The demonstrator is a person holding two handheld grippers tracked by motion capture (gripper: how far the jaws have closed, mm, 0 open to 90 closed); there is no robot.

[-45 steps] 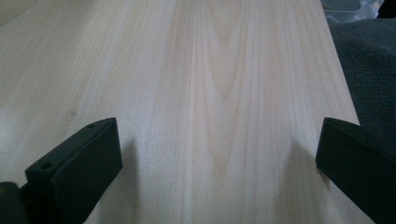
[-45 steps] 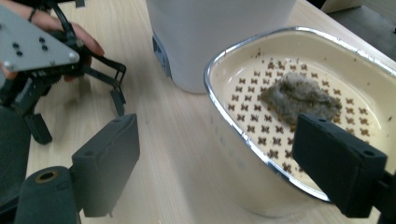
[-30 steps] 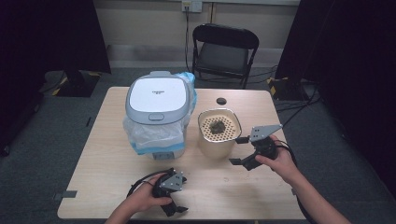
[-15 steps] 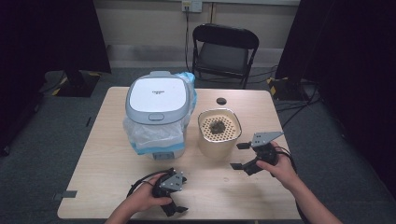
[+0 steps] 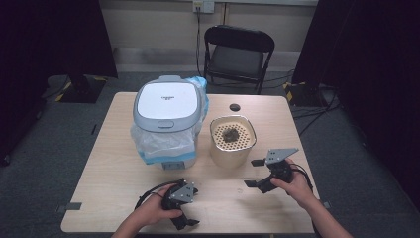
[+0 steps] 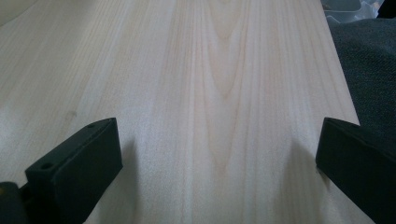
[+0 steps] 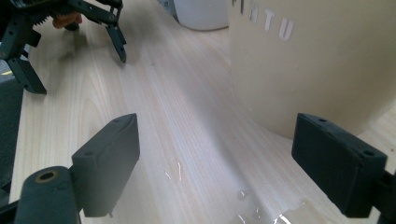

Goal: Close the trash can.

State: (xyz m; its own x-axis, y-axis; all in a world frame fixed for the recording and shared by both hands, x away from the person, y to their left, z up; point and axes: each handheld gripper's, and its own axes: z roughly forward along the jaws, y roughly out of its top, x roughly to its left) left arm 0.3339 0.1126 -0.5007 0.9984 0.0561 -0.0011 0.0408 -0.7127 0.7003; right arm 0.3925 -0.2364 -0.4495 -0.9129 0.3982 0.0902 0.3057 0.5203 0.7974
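While the left gripper [image 5: 185,220] lies low over the near edge of the table [image 5: 114,163], its jaws stand wide apart with only bare wood between them. The right gripper [image 5: 253,173], held in the right hand [image 5: 296,184], has its jaws spread wide as well and grips nothing. Just ahead of its jaws, toward the upper one, stands the beige canister [image 5: 232,141], close but not touching, its holed top dark in the middle. A few water drops [image 7: 243,195] glisten on the wood between the right gripper's jaws. Beyond the left gripper stands the white cooker [image 5: 168,106], wrapped in a plastic bag [image 5: 161,144].
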